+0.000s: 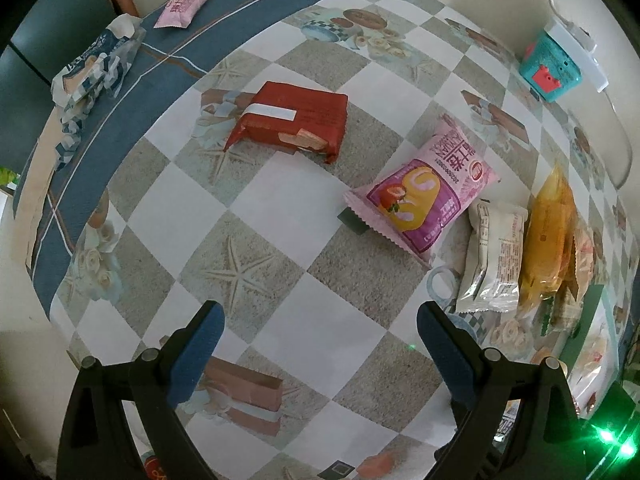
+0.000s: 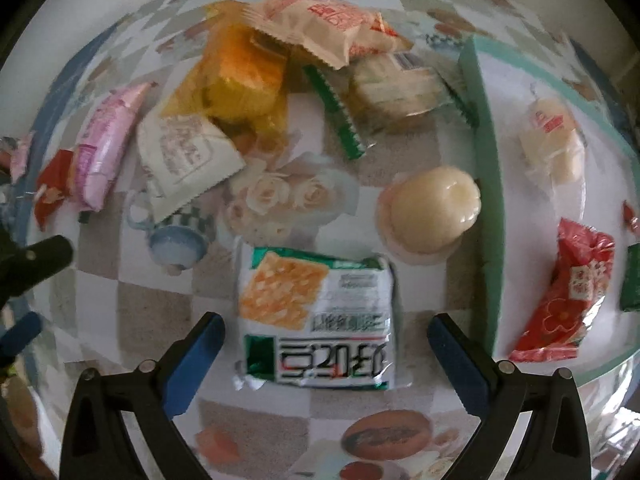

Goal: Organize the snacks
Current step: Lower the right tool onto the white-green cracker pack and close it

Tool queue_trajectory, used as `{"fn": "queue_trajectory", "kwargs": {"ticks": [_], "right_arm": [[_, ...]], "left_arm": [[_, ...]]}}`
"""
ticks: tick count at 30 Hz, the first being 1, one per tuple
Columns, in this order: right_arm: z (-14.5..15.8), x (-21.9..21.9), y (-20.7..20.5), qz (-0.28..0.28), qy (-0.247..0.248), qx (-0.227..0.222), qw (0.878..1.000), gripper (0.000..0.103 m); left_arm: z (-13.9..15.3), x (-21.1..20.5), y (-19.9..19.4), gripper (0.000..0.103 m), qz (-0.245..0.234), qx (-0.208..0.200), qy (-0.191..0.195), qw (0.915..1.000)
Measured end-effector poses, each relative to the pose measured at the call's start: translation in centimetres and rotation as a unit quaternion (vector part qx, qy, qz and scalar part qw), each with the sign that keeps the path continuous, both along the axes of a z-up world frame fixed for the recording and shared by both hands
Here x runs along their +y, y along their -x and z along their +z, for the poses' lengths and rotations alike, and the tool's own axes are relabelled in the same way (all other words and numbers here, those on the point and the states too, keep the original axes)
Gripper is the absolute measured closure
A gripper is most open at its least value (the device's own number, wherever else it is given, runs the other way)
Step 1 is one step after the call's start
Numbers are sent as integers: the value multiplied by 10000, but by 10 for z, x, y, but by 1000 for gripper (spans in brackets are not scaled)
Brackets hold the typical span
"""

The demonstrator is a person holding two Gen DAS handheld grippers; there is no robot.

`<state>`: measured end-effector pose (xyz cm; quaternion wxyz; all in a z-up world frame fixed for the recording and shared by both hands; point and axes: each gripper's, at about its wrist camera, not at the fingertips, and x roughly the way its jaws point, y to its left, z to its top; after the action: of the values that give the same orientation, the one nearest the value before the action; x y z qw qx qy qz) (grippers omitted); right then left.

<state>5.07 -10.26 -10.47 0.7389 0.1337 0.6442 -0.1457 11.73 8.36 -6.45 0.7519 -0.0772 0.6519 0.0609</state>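
Two hand-held grippers hover over the tabletop [image 1: 280,216], both spread wide and holding nothing. The right hand-held gripper [image 2: 326,344] straddles a cracker pack [image 2: 316,320] that lies flat between its fingers, just beside the green wall of a tray [image 2: 482,168]; a jelly cup [image 2: 430,208] stands between the pack and that wall. In the tray lie a red packet [image 2: 560,300] and a pale sweet [image 2: 554,140], so the tray is likely where the snacks go. The left hand-held gripper [image 1: 320,340] hangs over bare tabletop, well apart from a red box [image 1: 288,120] and a pink cake pack [image 1: 424,196]. If the cracker pack is the next pick, its flatness is the risk: the fingers could close on slack foil only and the pack could slide out or hang crooked. Lifting it over the wall, it could clip the jelly cup and tip it. The right view is blurred, so how low the fingers sit cannot be told. The loose heap [image 2: 280,72] further back could shift if brushed.
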Motion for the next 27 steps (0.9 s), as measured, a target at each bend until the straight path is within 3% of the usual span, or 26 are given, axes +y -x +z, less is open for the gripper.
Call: {"fn": "queue_trajectory", "kwargs": {"ticks": [24,27], "right_arm": [[-2,2,12,-79,138,-374,9992,0],[4,2,11,-17,154,-472,9988,8]], "left_arm": [[-5,4,-4,6,60,44,151,9999],[-3,7,-6,6,82,8,177,9998]]}}
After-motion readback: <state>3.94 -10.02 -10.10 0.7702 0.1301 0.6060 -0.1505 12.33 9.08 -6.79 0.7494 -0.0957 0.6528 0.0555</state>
